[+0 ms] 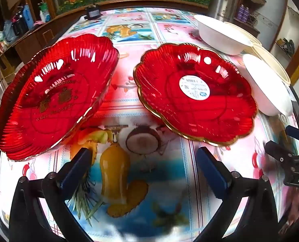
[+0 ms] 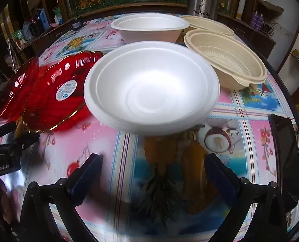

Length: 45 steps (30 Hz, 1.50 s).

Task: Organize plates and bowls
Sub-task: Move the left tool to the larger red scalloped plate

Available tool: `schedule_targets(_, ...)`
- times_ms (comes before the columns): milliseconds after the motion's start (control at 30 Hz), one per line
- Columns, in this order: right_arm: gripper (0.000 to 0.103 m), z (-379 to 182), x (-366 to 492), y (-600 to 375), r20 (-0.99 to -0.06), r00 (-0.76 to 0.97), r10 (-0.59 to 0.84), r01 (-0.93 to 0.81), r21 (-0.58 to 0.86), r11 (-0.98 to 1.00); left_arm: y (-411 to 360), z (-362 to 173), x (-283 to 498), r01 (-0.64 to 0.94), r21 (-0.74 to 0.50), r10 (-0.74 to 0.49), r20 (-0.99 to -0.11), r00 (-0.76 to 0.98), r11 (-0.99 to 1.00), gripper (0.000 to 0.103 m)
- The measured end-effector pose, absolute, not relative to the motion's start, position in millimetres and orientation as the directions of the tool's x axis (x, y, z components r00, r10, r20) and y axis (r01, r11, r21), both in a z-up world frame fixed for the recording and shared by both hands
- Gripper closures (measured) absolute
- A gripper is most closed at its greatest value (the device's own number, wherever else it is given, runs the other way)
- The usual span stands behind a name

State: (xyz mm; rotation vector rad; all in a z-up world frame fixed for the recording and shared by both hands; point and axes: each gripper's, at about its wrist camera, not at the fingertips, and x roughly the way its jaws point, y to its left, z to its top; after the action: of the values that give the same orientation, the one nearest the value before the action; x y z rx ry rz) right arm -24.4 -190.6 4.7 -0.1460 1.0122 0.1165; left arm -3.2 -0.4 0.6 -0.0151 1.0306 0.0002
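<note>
Two red scalloped plates lie side by side on the table: the left red plate [image 1: 54,94] with gold lettering and the right red plate [image 1: 193,92] with a white sticker. My left gripper [image 1: 143,161] is open and empty just in front of them. A near white bowl [image 2: 151,86] sits right ahead of my open, empty right gripper [image 2: 153,169]. A far white bowl [image 2: 149,28] and two beige bowls, one near [image 2: 226,60] and one far [image 2: 208,25], stand behind it. The right gripper also shows in the left wrist view [image 1: 286,147].
The round table [image 1: 149,181] has a colourful fruit-print cloth. A steel flask [image 2: 202,0] stands at the far edge. A black phone [image 2: 286,157] lies at the right edge. Shelves with bottles [image 1: 24,22] stand behind at the left.
</note>
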Motion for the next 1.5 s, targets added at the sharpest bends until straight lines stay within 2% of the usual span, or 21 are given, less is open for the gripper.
schedule_targets(267,0.001,44.7,-105.9,-222.3,-0.793,0.602,0.095,-0.261,-0.082,0.962,2.6,25.8,-37.7,-0.007,0.057,0.049,-0.789,0.613,0.998,0.000)
schedule_targets(400,0.001,55.2,-99.7,-186.7,-0.742,0.644,0.184,-0.330,-0.053,0.942,6.7,38.1,-55.5,-0.032,0.091,0.089,-0.739,0.668,0.995,0.000)
schedule_targets(533,0.002,74.2,-101.3,-169.3,-0.733,0.630,0.255,-0.388,-0.013,0.922,12.7,49.7,-64.1,-0.051,0.118,0.120,-0.704,0.700,0.992,0.000)
schedule_targets(600,0.006,85.7,-101.1,-168.1,-0.728,0.602,0.327,-0.420,0.059,0.905,15.1,54.3,-67.7,-0.059,0.128,0.131,-0.690,0.711,0.990,0.000)
schedule_targets(700,0.010,93.9,-98.9,-157.2,-0.728,0.591,0.347,-0.445,0.065,0.893,21.0,59.2,-72.1,-0.074,0.137,0.148,-0.674,0.724,0.988,0.000)
schedule_targets(833,0.021,104.2,-96.8,-147.7,-0.727,0.556,0.402,-0.482,0.111,0.869,30.2,62.7,-77.0,-0.093,0.134,0.159,-0.661,0.734,0.987,0.000)
schedule_targets(1167,0.029,116.3,-90.7,-101.7,-0.715,0.554,0.426,-0.553,0.067,0.831,53.1,64.8,-79.9,-0.128,0.123,0.177,-0.642,0.746,0.984,0.000)
schedule_targets(1267,0.029,119.9,-82.1,-88.3,-0.717,0.540,0.440,-0.567,0.076,0.820,63.8,63.8,-76.3,-0.113,0.094,0.147,-0.657,0.740,0.989,0.009)
schedule_targets(1367,0.031,123.4,-66.2,-70.1,-0.720,0.511,0.470,-0.590,0.105,0.801,87.1,66.2,-68.1,-0.094,0.012,0.076,-0.688,0.722,0.996,0.018)
schedule_targets(1433,0.032,126.6,-51.1,-57.5,-0.725,0.484,0.490,-0.603,0.130,0.787,109.8,67.8,-57.7,-0.101,-0.037,0.045,-0.714,0.699,0.994,0.029)
schedule_targets(1500,0.039,125.8,-31.7,-45.7,-0.735,0.450,0.508,-0.610,0.163,0.776,130.0,67.7,-49.5,-0.119,-0.080,0.023,-0.733,0.680,0.990,0.037)
